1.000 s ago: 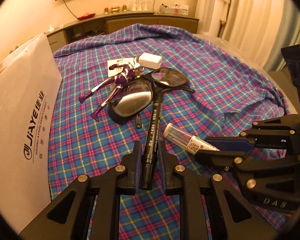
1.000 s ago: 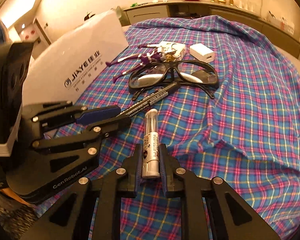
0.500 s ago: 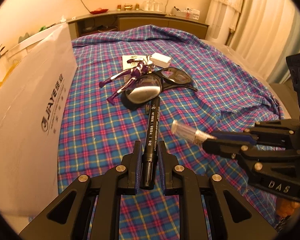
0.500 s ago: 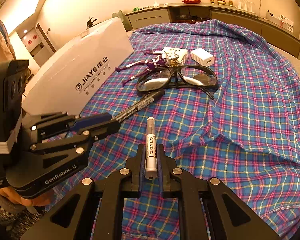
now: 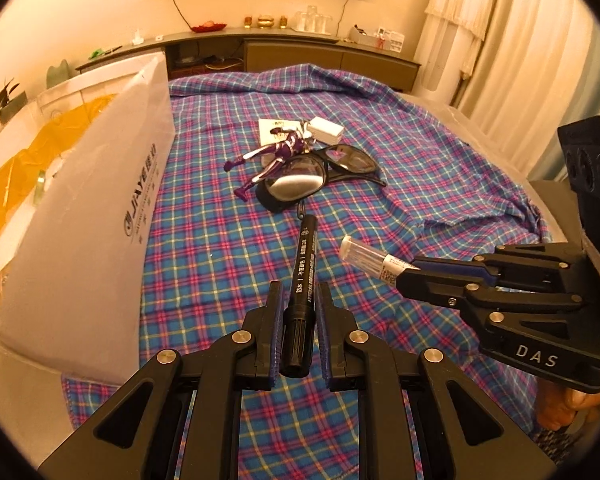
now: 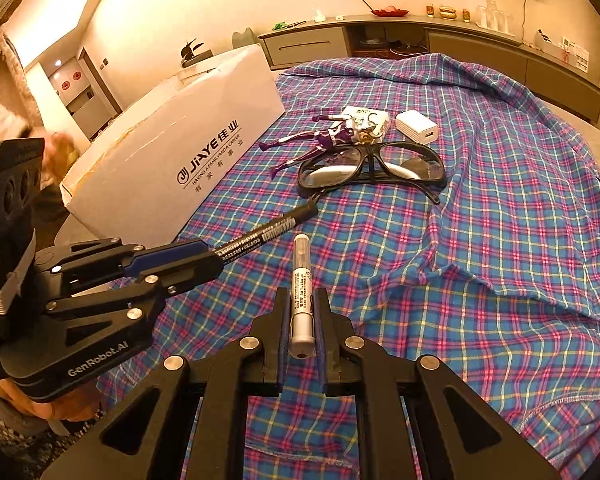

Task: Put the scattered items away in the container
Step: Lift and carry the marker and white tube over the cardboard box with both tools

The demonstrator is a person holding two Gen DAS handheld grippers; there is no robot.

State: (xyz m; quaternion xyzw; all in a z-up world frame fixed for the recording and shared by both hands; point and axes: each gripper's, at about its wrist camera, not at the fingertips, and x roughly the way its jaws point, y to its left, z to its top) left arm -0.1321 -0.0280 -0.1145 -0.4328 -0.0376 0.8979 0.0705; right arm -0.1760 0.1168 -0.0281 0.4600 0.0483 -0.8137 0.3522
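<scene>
Mid-carry, by the look of it: left gripper (image 5: 297,308) clamped on the black marker (image 5: 302,276), right gripper (image 6: 302,312) clamped on the white pen (image 6: 302,292), both lifted clear of the plaid cloth (image 6: 500,240). Next, probably a swing left over the white box (image 5: 100,220) (open top, yellow lining inside) before parting the jaws. Still on the cloth: glasses (image 6: 372,168), purple figure (image 6: 324,138), charger (image 6: 416,127).

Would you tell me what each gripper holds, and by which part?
Left gripper clamps the black marker near its rear end; right gripper clamps the white pen near its rear end.
</scene>
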